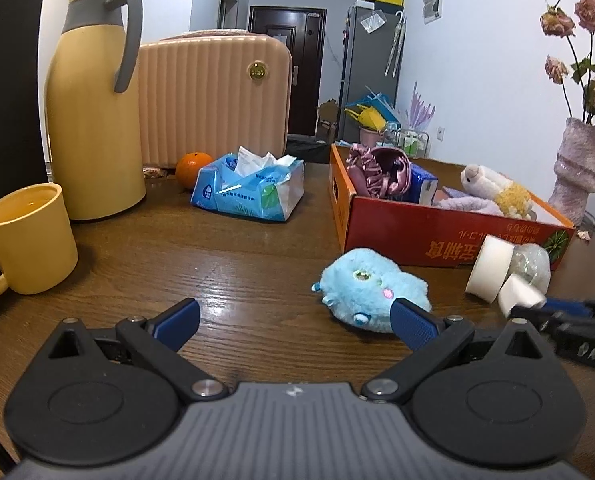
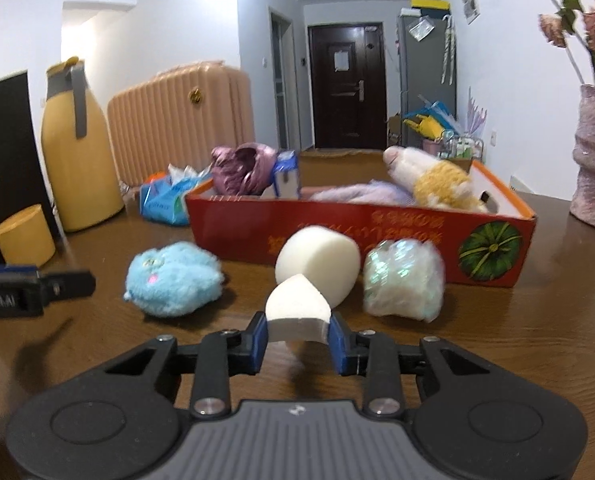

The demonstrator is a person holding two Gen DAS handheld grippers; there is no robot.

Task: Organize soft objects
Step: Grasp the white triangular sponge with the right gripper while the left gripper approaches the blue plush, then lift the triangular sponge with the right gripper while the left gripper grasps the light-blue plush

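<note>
My right gripper is shut on a small white sponge wedge, held above the table; it also shows in the left wrist view. Behind it lie a white sponge cylinder and a shiny bubble-wrap ball. A blue plush toy lies on the table, touching the right finger of my open, empty left gripper. The red cardboard box holds a purple scrunchie, a cream plush and lilac cloth.
A yellow thermos, yellow mug, orange and blue tissue pack stand left on the wooden table. A pink suitcase stands behind. A pink vase with dried flowers stands far right.
</note>
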